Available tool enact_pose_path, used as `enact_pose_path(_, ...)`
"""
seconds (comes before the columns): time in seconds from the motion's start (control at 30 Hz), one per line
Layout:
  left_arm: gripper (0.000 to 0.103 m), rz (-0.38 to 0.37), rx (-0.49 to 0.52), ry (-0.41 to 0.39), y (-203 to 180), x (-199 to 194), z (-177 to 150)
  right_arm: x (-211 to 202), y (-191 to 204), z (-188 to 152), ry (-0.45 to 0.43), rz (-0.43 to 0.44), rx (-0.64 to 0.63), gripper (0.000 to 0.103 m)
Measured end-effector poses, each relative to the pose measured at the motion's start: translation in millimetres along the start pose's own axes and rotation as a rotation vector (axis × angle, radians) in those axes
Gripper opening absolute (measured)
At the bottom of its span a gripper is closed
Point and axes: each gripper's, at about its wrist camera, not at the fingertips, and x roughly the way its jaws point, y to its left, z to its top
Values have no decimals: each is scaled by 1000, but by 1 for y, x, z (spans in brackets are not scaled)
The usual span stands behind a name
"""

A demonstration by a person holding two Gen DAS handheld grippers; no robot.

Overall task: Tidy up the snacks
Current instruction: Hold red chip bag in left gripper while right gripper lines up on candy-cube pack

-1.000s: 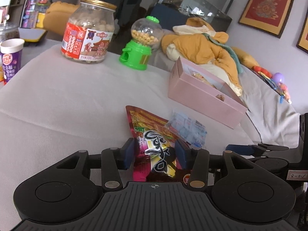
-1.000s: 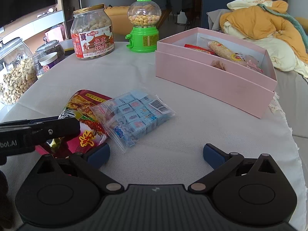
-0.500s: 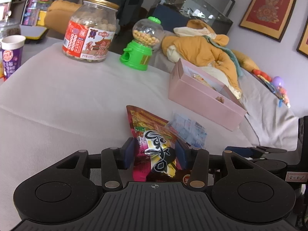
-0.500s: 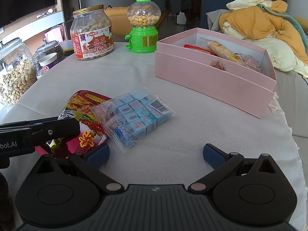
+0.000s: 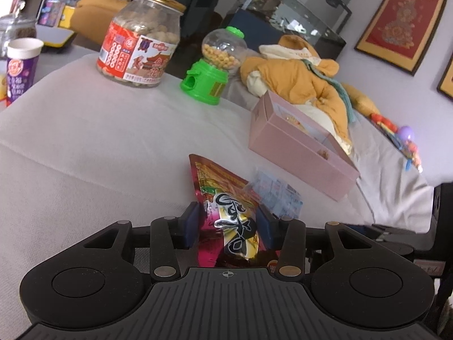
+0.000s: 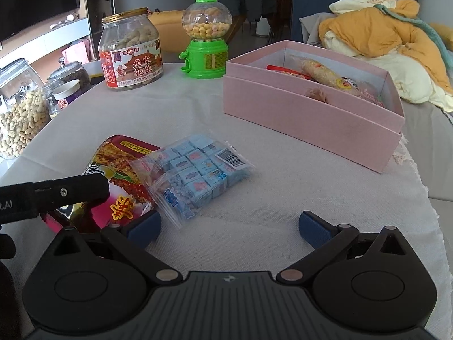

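Observation:
My left gripper (image 5: 228, 223) is shut on the near end of a red foil snack packet (image 5: 223, 195), which also shows in the right wrist view (image 6: 119, 170), and lifts that end off the table. A clear bag of blue candies (image 6: 195, 172) lies partly over the packet's far end; it also shows in the left wrist view (image 5: 279, 195). My right gripper (image 6: 228, 226) is open and empty, low over the cloth just in front of the candy bag. An open pink box (image 6: 311, 116) with several snacks inside stands at the right; it also shows in the left wrist view (image 5: 297, 144).
A peanut jar (image 6: 130, 53) and a green candy dispenser (image 6: 205, 39) stand at the table's far side. Glass jars (image 6: 19, 113) and a purple cup (image 5: 21, 68) sit at the left edge. A pile of yellow bedding (image 6: 382, 36) lies behind the box.
The left gripper has risen slightly with the red packet and the view has tilted a little. The right gripper has not moved.

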Motion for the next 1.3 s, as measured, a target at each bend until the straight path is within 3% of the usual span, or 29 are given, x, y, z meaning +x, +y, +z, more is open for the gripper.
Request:
enact_pose_path(0.33,49,54,37,80,-14,3,9,0,0,0,-1,3,1,103)
enact_pose_path(0.6,46,56,-48,162,-11,-8,15,0,0,-1,-2,3,1,103)
enact_pose_path(0.8,56,53,29,180,-25,-5,8,-1,-1,-1,-2,9,2,103)
enact_pose_path(1.07,47,59,-34,124,-16,-1,8,-2,-1,-1,-2,11,2,103)
enact_pose_path(1.3,35,40,2,44,-15,-23,13,-2,-1,-1,-2,11,2,103)
